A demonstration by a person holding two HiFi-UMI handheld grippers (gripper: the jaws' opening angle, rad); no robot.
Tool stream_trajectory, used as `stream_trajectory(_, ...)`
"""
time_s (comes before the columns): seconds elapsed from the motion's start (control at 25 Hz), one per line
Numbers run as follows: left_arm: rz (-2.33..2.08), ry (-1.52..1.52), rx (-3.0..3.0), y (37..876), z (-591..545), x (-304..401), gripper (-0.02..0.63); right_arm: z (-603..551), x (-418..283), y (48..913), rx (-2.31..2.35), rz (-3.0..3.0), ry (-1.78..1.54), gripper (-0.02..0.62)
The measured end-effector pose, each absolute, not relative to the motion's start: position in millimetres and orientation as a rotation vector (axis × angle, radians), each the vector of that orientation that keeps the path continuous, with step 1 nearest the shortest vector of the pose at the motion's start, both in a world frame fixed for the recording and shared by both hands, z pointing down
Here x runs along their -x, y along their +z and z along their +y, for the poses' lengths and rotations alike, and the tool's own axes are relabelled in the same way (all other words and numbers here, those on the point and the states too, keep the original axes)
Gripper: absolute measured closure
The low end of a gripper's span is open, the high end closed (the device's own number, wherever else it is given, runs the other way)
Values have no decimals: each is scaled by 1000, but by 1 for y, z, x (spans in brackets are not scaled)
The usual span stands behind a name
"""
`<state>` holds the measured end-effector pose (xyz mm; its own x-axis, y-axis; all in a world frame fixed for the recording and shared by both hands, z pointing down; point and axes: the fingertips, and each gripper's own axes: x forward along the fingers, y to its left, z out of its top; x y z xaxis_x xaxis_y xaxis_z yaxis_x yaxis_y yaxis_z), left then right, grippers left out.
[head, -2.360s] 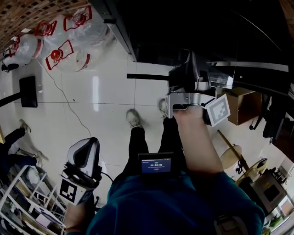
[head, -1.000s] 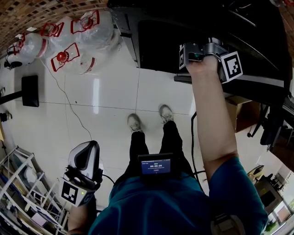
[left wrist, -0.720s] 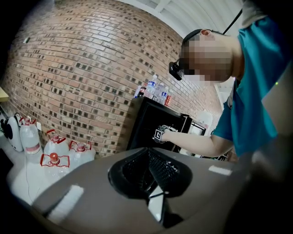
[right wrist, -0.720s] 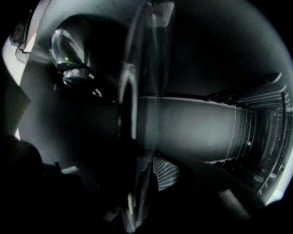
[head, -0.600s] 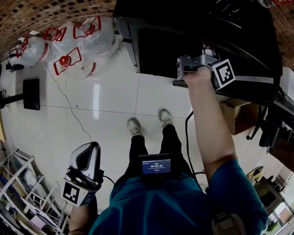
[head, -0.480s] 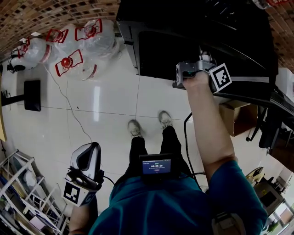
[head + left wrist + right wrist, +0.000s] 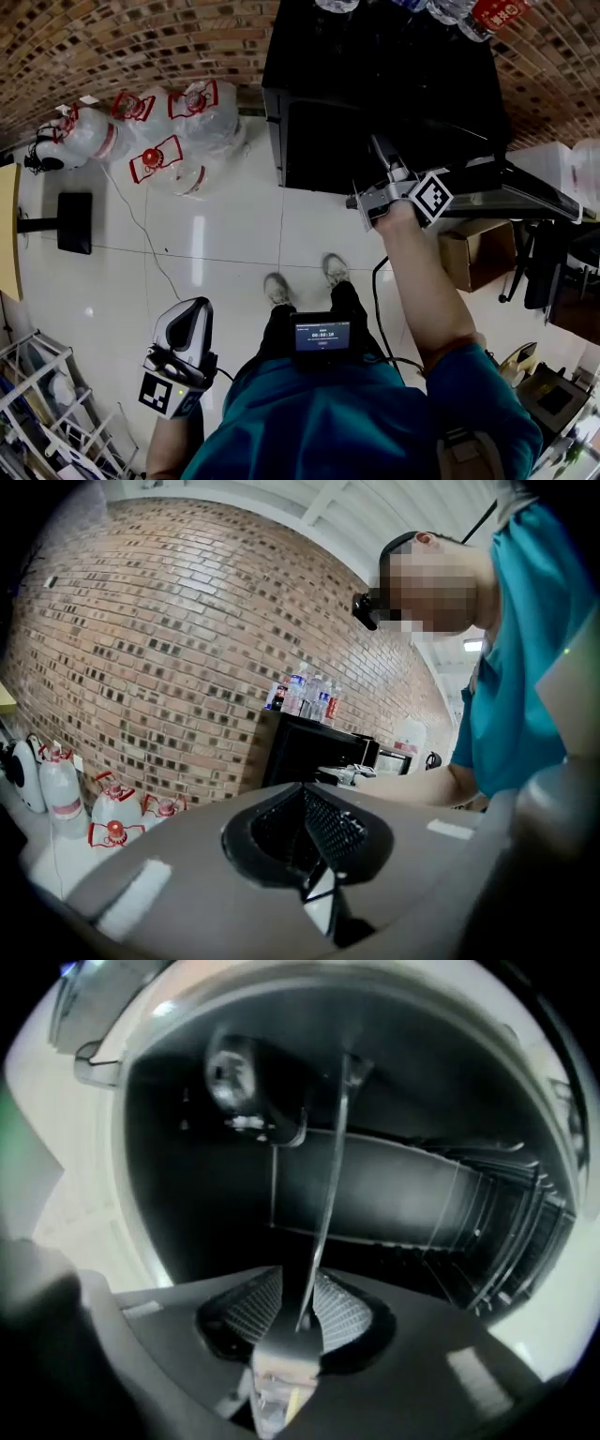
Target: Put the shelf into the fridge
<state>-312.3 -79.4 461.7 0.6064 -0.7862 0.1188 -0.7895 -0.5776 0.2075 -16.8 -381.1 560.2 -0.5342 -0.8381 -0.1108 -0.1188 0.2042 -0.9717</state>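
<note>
The black fridge (image 7: pixel 375 94) stands against the brick wall with its door (image 7: pixel 525 192) swung open to the right. My right gripper (image 7: pixel 382 167) reaches into the opening. In the right gripper view the thin shelf (image 7: pixel 323 1213) shows edge-on and runs from between the jaws into the dark interior. The right gripper (image 7: pixel 298 1321) has just opened wide, then drawn in a little. Its pads stand off the shelf's edge on both sides. My left gripper (image 7: pixel 190 309) hangs low at the left, away from the fridge (image 7: pixel 300 752). Its pads (image 7: pixel 323 822) meet with nothing between them.
Several water jugs (image 7: pixel 169 131) stand on the white floor left of the fridge. A black plate (image 7: pixel 75 223) and a cable lie further left. A cardboard box (image 7: pixel 478 244) sits under the open door, a wire rack (image 7: pixel 37 431) at the bottom left. Bottles (image 7: pixel 305 694) stand on the fridge.
The right gripper lifted the shelf from in front of the fridge into the opening, then rolled and shifted down-left in the picture. The head view has tilted up toward the brick wall. The left gripper stays low left.
</note>
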Motion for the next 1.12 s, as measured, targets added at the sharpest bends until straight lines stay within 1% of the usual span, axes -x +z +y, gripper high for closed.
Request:
stream_trajectory(0.12, -1280, -40, -2642, 437, -65, 323, 604, -341, 20, 538, 856, 1951, -1401, 505)
stream_trajectory(0.24, -1240, -40, -2666, 390, -53, 329, 604, -296, 26, 498, 841, 2113, -1375, 532)
stream_trajectory(0.32, -1229, -83, -2688, 349, -44, 330, 604, -265, 34, 445, 788, 2252, -1268, 560)
stream_trajectory(0.44, -1260, -342, -2747, 262, -40, 326, 604, -220, 50, 350, 670, 2381, -1101, 592)
stream_trajectory(0.64, -1216, -346, -2789, 190, -15, 306, 603, -154, 50, 219, 556, 2524, -897, 594)
stream_trajectory(0.84, -1189, -334, -2836, 127, 20, 259, 604, -97, 5, 148, 557, 2587, -799, 594)
stream_trajectory(0.92, -1218, -359, -2839, 132, 47, 222, 604, -70, -31, 150, 536, 2627, -769, 594)
stream_trajectory(1.04, -1280, -401, -2824, 159, 84, 145, 604, -34, -97, 168, 464, 2701, -706, 594)
stream_trajectory(1.12, -1268, -416, -2813, 171, 88, 105, 604, -24, -131, 176, 457, 2732, -680, 594)
